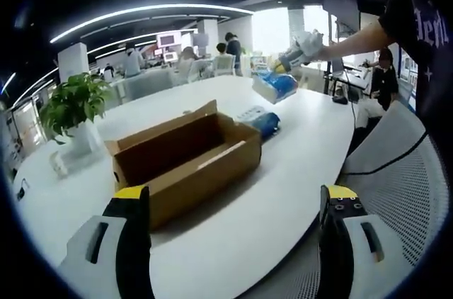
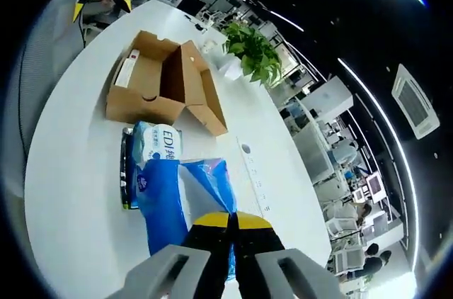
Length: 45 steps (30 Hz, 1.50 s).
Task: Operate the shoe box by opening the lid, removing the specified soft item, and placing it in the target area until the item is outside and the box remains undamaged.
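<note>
Right gripper view: right gripper (image 2: 231, 219), jaws closed together, is pinching the blue tissue pack (image 2: 185, 200) and holding it above the table (image 2: 71, 193). Second pack (image 2: 157, 144) is lying on the table just beside the box (image 2: 159, 83). Box is standing open, lid flipped back, a white item lying inside at one end. Plant (image 2: 253, 49) is standing beyond the box.

Left gripper view: left gripper (image 1: 233, 203), jaws spread wide and holding nothing, is hovering near the box (image 1: 185, 157). Right gripper (image 1: 301, 47) is lifting the pack (image 1: 274, 85), well apart from the box. A mesh chair (image 1: 400, 164) is standing at the table edge.
</note>
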Motion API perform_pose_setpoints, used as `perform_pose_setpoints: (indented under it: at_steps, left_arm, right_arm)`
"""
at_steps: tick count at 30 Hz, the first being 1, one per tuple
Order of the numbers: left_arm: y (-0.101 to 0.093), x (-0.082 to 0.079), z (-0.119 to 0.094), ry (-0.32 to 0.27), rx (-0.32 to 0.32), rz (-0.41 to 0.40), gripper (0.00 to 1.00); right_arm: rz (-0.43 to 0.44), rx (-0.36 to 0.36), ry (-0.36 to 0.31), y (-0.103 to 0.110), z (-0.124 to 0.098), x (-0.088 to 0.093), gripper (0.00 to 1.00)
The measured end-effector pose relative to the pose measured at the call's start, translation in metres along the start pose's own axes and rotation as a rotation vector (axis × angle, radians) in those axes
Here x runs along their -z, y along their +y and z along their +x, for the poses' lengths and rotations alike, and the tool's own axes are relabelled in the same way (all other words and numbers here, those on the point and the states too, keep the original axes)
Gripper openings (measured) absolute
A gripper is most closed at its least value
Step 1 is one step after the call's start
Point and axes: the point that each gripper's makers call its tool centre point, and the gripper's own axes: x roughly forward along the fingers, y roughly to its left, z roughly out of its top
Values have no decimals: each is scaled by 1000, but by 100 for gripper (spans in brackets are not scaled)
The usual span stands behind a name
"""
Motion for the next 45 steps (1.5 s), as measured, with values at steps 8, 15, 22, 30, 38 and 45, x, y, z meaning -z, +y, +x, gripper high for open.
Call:
perform_pose_setpoints:
  at_steps: [8,15,22,30,38,45]
  left_arm:
    - [0,2,1,8,0,-1,99]
    - [0,3,2,17,-4,14,99]
    - [0,4,2,20,-6,13,99]
    - [0,6,3,28,-7,15,99]
    - [-1,5,5,28,-4,11,99]
    - [-1,3,5,25,-6,15,99]
  right_arm:
    - [-1,-32,20,8,-2,17,0]
    - [-18,-67,43,18,-2,32,0]
    - [-53,-106,60,27,0,45,0]
    - [-71,-148,88,38,9,62,0]
    - [-91,-173,108,43,17,71,0]
    - [-87,-180,116,44,23,76,0]
